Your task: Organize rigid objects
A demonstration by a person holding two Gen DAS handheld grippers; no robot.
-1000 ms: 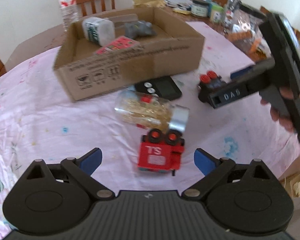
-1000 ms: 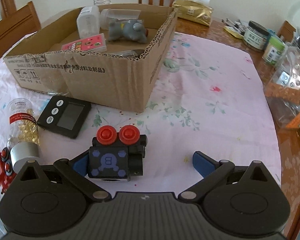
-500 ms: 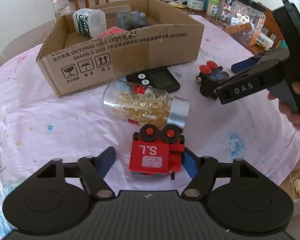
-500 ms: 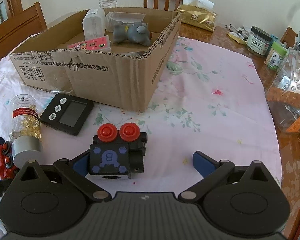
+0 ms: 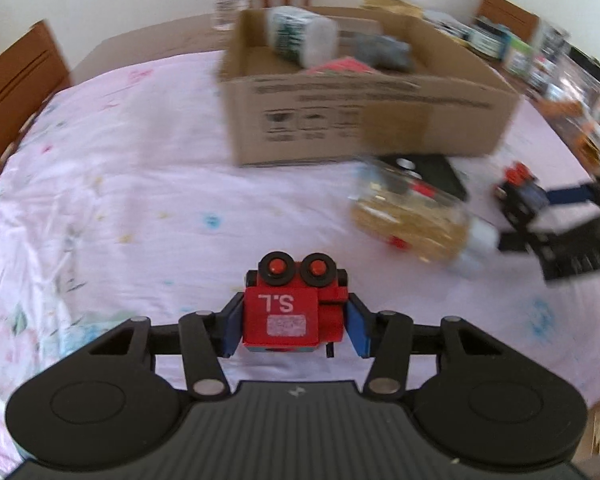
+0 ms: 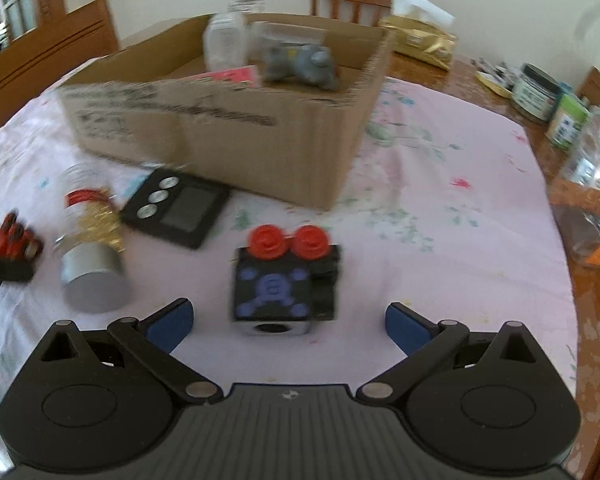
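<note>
The left gripper (image 5: 294, 330) has closed on the red toy block (image 5: 288, 320): its blue pads (image 5: 231, 330) press the block's two sides, the block's black wheels pointing away from the camera. Whether the block rests on the pink tablecloth (image 5: 120, 184) or is raised off it cannot be told.

The right gripper (image 6: 288, 322) stands wide open, its blue pads (image 6: 172, 322) well clear of the black toy block (image 6: 284, 284), which sits on the cloth between them, red wheels on its far side.

To the left of the black block a jar of yellow capsules (image 6: 90, 248) lies on its side, silver cap nearest. Just beyond it lies a black digital timer (image 6: 176, 208). Farther off stands the open cardboard box (image 6: 236, 128), holding a grey toy (image 6: 300, 64), a pink card (image 6: 228, 76) and a white container (image 6: 224, 40).
</note>
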